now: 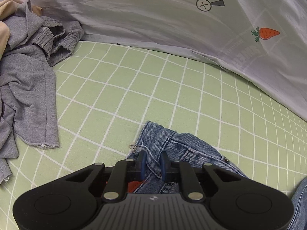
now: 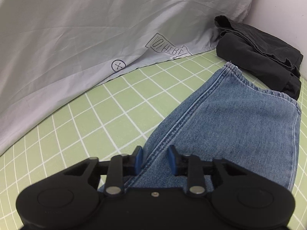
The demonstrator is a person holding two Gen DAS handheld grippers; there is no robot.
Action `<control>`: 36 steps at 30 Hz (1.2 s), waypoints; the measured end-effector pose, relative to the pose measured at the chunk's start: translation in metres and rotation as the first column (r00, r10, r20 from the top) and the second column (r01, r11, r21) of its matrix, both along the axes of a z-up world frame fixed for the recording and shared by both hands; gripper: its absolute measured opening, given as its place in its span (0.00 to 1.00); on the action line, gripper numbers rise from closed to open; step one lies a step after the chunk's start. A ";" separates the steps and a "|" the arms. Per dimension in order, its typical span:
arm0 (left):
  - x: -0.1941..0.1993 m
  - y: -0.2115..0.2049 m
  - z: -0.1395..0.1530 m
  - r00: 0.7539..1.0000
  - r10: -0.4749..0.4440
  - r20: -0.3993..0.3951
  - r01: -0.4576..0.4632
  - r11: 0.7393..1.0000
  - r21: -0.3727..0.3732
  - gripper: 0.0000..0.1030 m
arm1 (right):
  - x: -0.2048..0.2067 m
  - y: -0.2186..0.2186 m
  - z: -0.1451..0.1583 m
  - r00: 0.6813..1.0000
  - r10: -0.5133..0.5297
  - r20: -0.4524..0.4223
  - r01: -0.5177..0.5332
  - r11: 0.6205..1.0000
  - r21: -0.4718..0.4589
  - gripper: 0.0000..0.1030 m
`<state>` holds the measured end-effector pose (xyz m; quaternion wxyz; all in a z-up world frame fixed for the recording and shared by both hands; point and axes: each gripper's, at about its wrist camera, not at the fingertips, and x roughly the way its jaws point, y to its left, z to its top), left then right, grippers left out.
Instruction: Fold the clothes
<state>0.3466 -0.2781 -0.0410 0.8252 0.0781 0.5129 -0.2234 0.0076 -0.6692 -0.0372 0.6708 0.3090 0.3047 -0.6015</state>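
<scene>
Blue denim jeans (image 1: 172,145) lie on a green checked bed sheet (image 1: 134,88). My left gripper (image 1: 153,164) is shut on a bunched part of the jeans near the waistband and a pocket seam, low in the left wrist view. In the right wrist view one jeans leg (image 2: 239,118) stretches flat away from me, with its hem at the far end. My right gripper (image 2: 155,161) is shut on that leg's left edge, and the double seam runs between the blue pads (image 2: 138,161).
A crumpled grey garment (image 1: 25,88) lies in a heap at the left, with tan cloth (image 1: 5,9) behind it. A white duvet with printed marks (image 1: 153,19) (image 2: 67,38) rises along the back. A folded black garment (image 2: 262,57) sits at the far right, just past the jeans hem.
</scene>
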 end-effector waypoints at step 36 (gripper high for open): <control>-0.049 0.057 0.059 0.986 0.063 0.152 -0.072 0.996 0.057 0.40 | -0.134 0.142 0.054 0.996 -0.045 -0.076 0.042 0.998 -0.044 0.47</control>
